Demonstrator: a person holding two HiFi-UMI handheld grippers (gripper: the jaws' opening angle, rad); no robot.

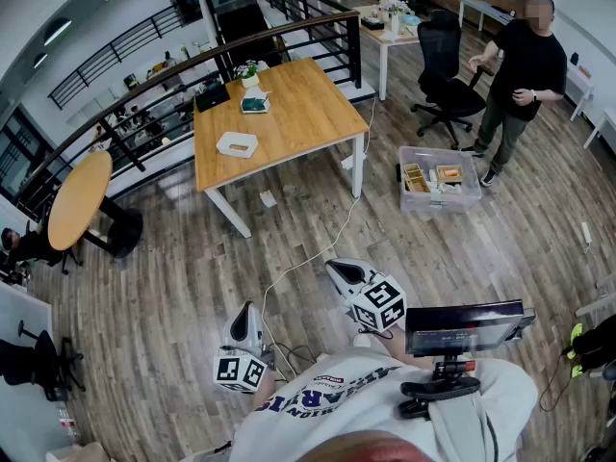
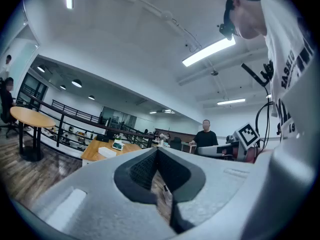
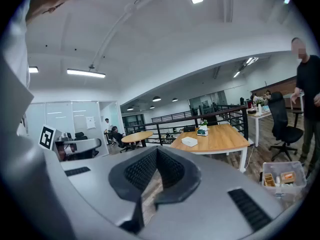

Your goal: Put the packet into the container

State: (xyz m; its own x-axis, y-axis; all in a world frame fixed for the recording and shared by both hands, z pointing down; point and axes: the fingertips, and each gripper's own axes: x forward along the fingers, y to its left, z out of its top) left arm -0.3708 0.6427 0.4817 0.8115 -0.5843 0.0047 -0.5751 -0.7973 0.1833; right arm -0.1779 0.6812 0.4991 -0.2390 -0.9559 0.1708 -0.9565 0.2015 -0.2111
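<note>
**Both claws shut and empty; container on floor ahead-right**

The left claw (image 1: 246, 308) is held low, close in front of the torso. Its tips are pressed together and nothing is pinched; in the left gripper view the pads are seen meeting at the tip.

The right claw (image 1: 333, 267) is held just right of the left claw and a little further forward. Its tips are also pressed together, with nothing between them. Both claws are held over bare wooden floor (image 1: 183, 287).

The container (image 1: 441, 202) is a clear bin set on the floor, well ahead of the right claw and off to its right, apart from both claws. Small items are seen inside but cannot be identified.

The counter (image 1: 308, 114) stands well ahead of both claws, left of the container. A white box (image 1: 237, 143) and a green-and-white item (image 1: 255, 105) are laid on it. Which of these is the packet cannot be told.

A person in black (image 1: 525, 65) is seen beyond the container, beside an office chair (image 1: 445, 61).
</note>
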